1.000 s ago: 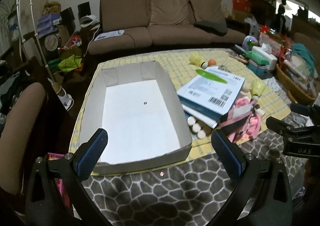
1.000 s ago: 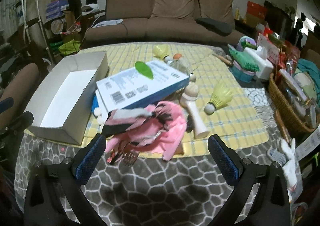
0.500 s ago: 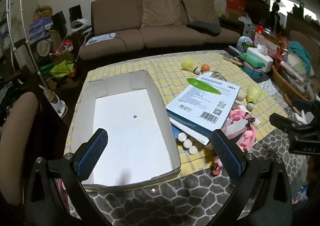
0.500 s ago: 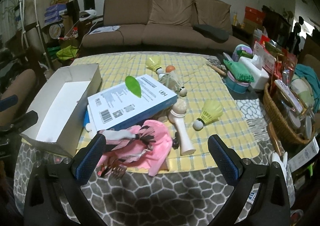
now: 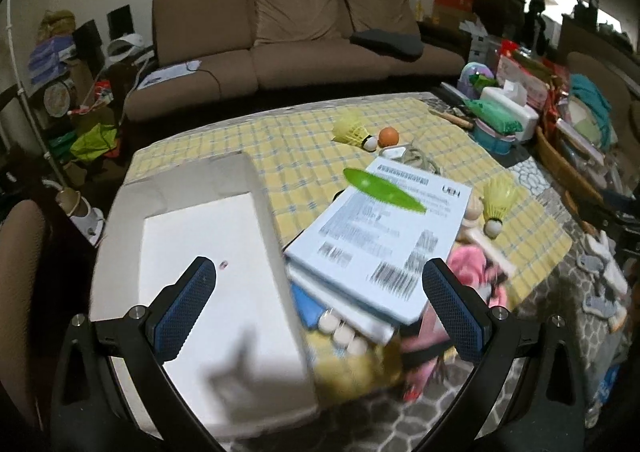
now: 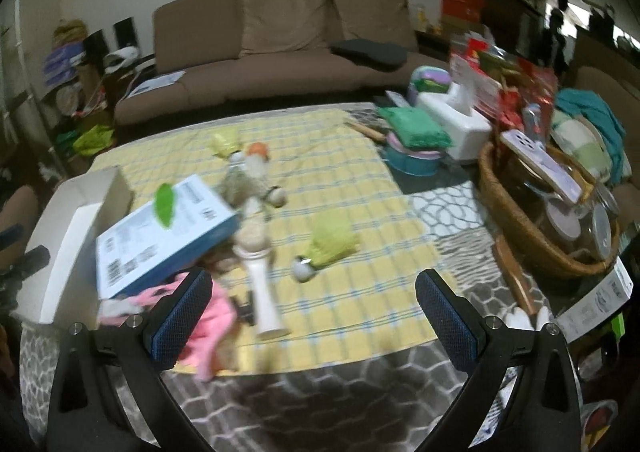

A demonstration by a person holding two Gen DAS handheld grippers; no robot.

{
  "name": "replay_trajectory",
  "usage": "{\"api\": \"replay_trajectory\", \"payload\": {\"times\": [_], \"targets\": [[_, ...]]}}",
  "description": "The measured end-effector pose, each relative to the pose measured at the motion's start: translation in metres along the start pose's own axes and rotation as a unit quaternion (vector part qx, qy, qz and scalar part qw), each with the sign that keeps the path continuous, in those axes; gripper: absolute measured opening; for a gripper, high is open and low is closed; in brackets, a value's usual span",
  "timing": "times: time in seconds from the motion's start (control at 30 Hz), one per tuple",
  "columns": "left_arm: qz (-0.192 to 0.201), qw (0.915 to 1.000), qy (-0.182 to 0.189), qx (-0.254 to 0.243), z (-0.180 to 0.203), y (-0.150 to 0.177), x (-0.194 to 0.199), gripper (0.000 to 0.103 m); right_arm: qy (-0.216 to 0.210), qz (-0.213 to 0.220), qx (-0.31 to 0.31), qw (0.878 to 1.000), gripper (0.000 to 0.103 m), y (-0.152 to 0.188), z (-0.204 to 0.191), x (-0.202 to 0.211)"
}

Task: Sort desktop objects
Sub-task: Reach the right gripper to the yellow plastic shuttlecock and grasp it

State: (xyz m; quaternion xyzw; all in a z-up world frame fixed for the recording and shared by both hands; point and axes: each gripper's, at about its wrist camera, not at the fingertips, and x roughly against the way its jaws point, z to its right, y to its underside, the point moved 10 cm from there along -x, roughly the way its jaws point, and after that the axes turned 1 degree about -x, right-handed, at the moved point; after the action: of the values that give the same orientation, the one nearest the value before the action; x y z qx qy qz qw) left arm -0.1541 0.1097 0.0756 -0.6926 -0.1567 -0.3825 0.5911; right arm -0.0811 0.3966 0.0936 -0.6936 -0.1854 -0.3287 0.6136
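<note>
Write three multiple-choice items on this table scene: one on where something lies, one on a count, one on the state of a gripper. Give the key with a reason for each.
1. Where does the green leaf-shaped piece lie?
A. inside the cardboard box
B. on top of the white and blue flat box
C. in the wicker basket

2. How many yellow shuttlecocks lie on the checked cloth?
A. none
B. two
C. five

3. How does the left gripper stand?
A. open and empty
B. shut on the orange ball
C. shut on the pink cloth

Key:
1 B: the piece rests on the flat box, beside the cardboard box.
2 B: one shuttlecock lies by the orange ball, another near the cloth's right edge.
3 A: its blue pads stand wide apart with nothing between them.
</note>
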Motion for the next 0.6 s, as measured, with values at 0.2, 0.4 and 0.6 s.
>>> {"api": "replay_trajectory", "payload": {"times": [0.2, 0.4, 0.6], "targets": [[-0.033, 0.9994, 0.007, -0.012, 0.014, -0.033, -0.053, 0.103, 0.007, -0.005, -0.007, 1.000, 0.103, -0.006, 0.028, -0.024], [-0.083, 0.9963, 0.023, -0.010, 0.020, -0.051, -0.112, 0.103, -0.009, -0.008, -0.003, 1.000, 0.103, -0.013, 0.028, -0.050], [-0.116, 0.9924, 0.041, 0.006, 0.018, -0.060, -0.150, 0.103, -0.032, -0.013, -0.012, 0.999, 0.103, -0.017, 0.021, -0.077]]}}
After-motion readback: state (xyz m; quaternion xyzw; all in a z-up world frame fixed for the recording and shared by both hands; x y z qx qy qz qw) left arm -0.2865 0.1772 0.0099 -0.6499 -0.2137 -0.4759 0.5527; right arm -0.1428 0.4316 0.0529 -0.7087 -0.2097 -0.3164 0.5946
